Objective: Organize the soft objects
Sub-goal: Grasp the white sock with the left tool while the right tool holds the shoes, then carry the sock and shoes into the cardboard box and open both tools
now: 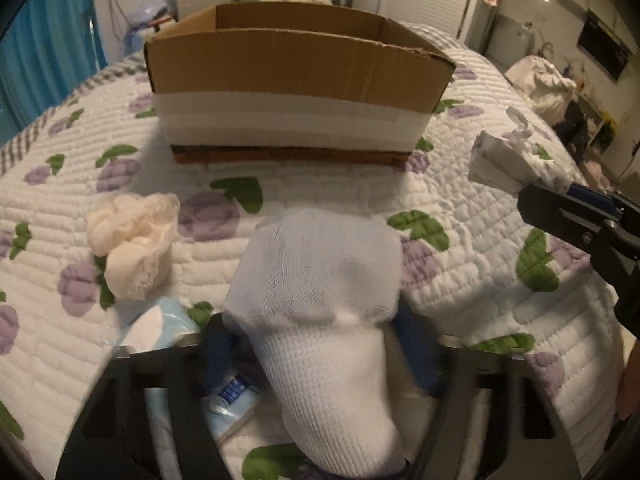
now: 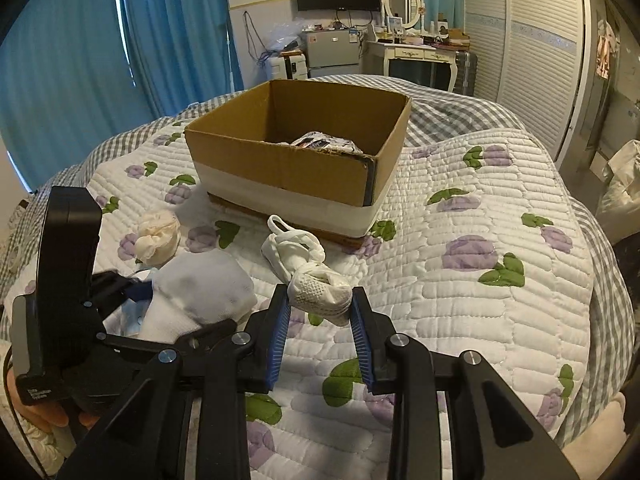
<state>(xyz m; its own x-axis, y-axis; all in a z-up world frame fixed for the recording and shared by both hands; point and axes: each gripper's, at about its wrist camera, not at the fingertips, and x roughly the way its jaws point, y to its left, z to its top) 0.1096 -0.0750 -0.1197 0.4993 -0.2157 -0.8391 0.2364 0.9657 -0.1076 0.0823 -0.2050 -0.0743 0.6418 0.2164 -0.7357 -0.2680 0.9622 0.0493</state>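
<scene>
Left hand-held gripper (image 1: 320, 344): clamped on white sock (image 1: 324, 288)
Right hand-held gripper (image 2: 320, 316): clamped on knotted sock (image 2: 316, 284)
Box (image 2: 288, 164): ahead of both, on bed (image 2: 460, 300)
Cream bundle (image 1: 132, 240): left of left hand-held gripper

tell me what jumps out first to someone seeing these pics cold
The open cardboard box sits mid-bed on the purple-flowered quilt, something already inside it. In front, each gripper has a soft bundle in its jaws: the left gripper a white sock, the right gripper a knotted white sock. A cream bundle lies loose beside them.
</scene>
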